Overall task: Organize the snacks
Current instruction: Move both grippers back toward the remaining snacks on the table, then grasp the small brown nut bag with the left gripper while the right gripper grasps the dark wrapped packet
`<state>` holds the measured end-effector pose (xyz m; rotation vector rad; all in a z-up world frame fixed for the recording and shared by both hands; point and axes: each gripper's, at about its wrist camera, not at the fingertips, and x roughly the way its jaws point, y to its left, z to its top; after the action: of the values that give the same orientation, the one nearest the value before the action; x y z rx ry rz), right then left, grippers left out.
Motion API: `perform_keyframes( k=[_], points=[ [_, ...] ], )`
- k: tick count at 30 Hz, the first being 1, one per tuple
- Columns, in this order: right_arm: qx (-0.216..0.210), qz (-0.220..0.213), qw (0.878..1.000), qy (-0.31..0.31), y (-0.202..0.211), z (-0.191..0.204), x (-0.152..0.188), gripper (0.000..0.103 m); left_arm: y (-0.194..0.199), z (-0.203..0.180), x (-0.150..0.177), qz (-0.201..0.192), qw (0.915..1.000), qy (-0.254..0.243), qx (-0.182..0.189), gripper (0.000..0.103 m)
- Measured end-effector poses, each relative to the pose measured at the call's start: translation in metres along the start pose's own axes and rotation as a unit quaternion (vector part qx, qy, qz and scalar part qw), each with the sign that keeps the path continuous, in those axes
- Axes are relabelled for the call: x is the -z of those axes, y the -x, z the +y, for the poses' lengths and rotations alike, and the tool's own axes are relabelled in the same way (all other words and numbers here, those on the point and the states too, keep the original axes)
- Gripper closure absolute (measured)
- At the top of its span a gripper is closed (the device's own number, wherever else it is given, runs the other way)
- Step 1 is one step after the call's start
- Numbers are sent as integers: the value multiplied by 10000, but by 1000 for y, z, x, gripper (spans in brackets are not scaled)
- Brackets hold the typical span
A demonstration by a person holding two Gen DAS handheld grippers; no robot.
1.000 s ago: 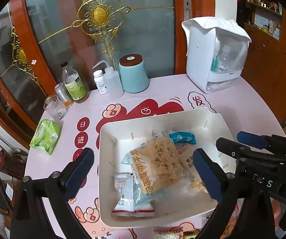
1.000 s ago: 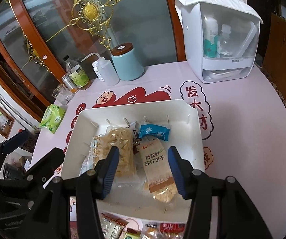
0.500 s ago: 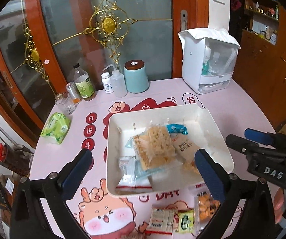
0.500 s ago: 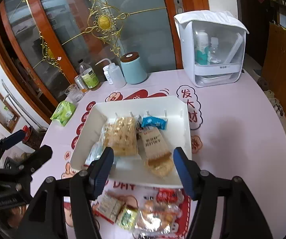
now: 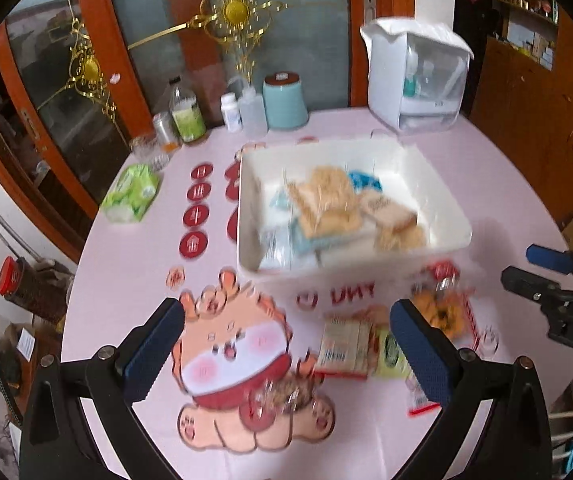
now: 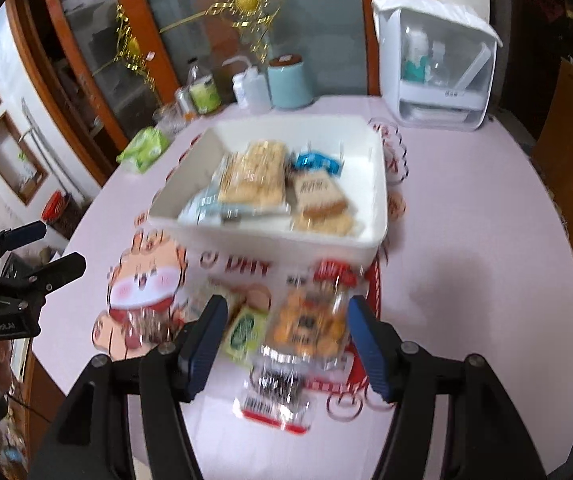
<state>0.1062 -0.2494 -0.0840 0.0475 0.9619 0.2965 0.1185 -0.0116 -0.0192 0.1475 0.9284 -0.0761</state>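
A white tray [image 5: 452, 240] in the middle of the pink table holds several snack packs, among them a beige cracker pack [image 5: 328, 200] and a blue packet [image 6: 316, 162]. More packs lie loose in front of it: an orange biscuit bag [image 6: 306, 326], a green packet [image 6: 244, 328] and a striped pack [image 5: 344, 346]. My left gripper [image 5: 286, 344] is open and empty above the cartoon print. My right gripper [image 6: 282, 344] is open and empty, its fingers on either side of the loose packs; it also shows at the right of the left wrist view [image 5: 542, 272].
At the table's back stand a white dispenser box [image 5: 418, 76], a light-blue canister [image 5: 284, 100], white bottles [image 5: 246, 110], a green-label bottle [image 5: 186, 114] and a glass [image 5: 148, 152]. A green tissue pack [image 5: 132, 192] lies at the left. The table edge curves near me.
Both grippers have pulled back and up from the tray toward the near table edge, so the loose packs in front of the tray have come into view. Both stayed open.
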Motion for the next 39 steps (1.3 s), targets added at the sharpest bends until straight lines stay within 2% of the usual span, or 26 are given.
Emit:
perform_keyframes(
  k=[6,9,13,18,23,27,30,32,34,37,39],
  points=[
    [33,419,9988,-240,-23,-1,43,40,-12,5,52,381,9990,-255,4,1],
    [27,607,9970,-488,-37,-3,60,40,-25,7,69,535,9976,-406,158,1],
    [47,960,9903,-1008,-67,-4,84,40,-51,11,84,687,9928,-934,306,1],
    [283,1118,9832,-1416,-99,-1,98,40,-95,20,96,1148,9810,-1381,734,1],
    [644,959,9827,-1450,-110,7,95,40,-127,17,102,1388,9649,-1897,1169,1],
    [871,933,9823,-1370,-116,12,93,40,-146,10,105,1529,9546,-2202,1296,1],
    [1120,867,9829,-1175,-116,19,96,49,-156,6,108,1627,9489,-2360,1323,1],
    [1104,831,9839,-1133,-115,19,97,51,-162,4,111,1699,9452,-2466,1301,7],
    [994,795,9845,-1204,-113,18,99,59,-168,4,113,1769,9430,-2509,1288,15],
    [900,795,9855,-1201,-110,21,104,64,-171,9,111,1822,9441,-2274,1540,31],
    [873,796,9854,-1229,-109,23,107,64,-171,10,111,1787,9464,-2228,1508,34]
  ],
)
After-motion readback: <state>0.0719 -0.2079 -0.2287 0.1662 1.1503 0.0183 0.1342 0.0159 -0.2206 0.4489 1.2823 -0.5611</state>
